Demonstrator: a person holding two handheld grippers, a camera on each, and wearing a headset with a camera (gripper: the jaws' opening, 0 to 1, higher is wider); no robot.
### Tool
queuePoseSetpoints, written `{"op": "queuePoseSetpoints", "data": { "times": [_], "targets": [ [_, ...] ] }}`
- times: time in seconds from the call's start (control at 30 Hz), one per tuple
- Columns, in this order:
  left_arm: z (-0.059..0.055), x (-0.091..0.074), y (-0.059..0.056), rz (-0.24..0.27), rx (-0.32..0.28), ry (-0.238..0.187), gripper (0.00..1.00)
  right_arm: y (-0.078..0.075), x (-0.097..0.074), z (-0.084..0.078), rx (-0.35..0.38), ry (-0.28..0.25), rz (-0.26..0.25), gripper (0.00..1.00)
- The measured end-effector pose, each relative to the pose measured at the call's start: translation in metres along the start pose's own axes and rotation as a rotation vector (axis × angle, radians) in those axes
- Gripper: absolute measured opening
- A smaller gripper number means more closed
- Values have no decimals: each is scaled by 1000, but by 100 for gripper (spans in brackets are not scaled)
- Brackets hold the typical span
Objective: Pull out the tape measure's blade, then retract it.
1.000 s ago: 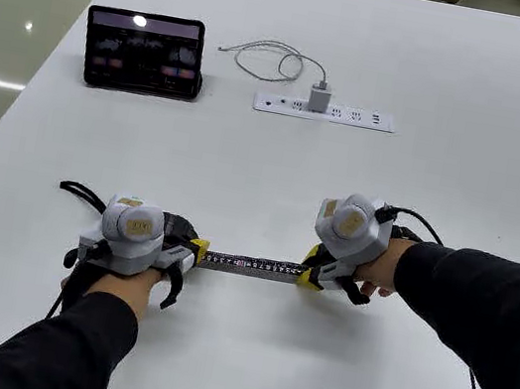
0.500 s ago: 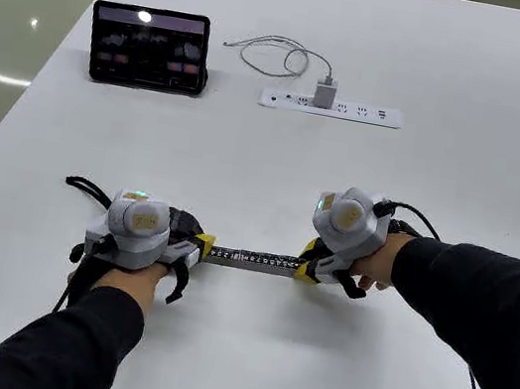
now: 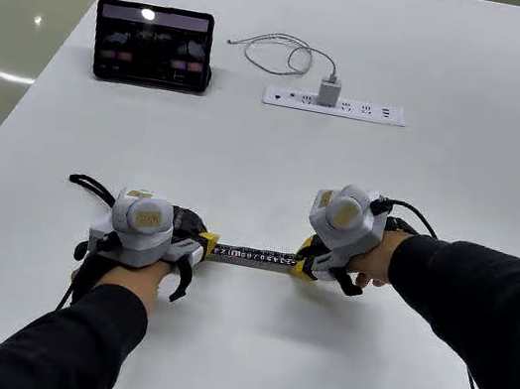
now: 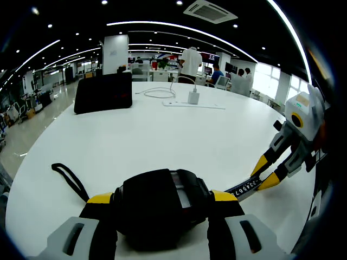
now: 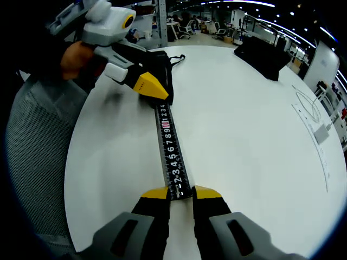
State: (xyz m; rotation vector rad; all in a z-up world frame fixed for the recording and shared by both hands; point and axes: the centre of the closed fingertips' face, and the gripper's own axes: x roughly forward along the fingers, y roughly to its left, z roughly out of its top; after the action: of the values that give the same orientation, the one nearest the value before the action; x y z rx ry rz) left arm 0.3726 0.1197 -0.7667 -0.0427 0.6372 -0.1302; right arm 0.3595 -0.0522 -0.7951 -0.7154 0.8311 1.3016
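On the blade (image 5: 171, 151), numerals 2–9.

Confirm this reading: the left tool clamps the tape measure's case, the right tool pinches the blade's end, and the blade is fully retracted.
One thing is wrong: the blade is not fully retracted. It is pulled out and spans the gap between the case, clamped in the left tool, and the right tool, which pinches its end. The right gripper view shows its numbered length.
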Motion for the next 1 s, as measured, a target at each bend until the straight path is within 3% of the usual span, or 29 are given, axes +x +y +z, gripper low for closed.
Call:
{"op": "queuePoseSetpoints", "data": {
  "times": [1.0],
  "targets": [
    [0, 0, 0, -7, -8, 4, 64, 2, 9, 14, 1, -13, 1, 12]
  ]
}}
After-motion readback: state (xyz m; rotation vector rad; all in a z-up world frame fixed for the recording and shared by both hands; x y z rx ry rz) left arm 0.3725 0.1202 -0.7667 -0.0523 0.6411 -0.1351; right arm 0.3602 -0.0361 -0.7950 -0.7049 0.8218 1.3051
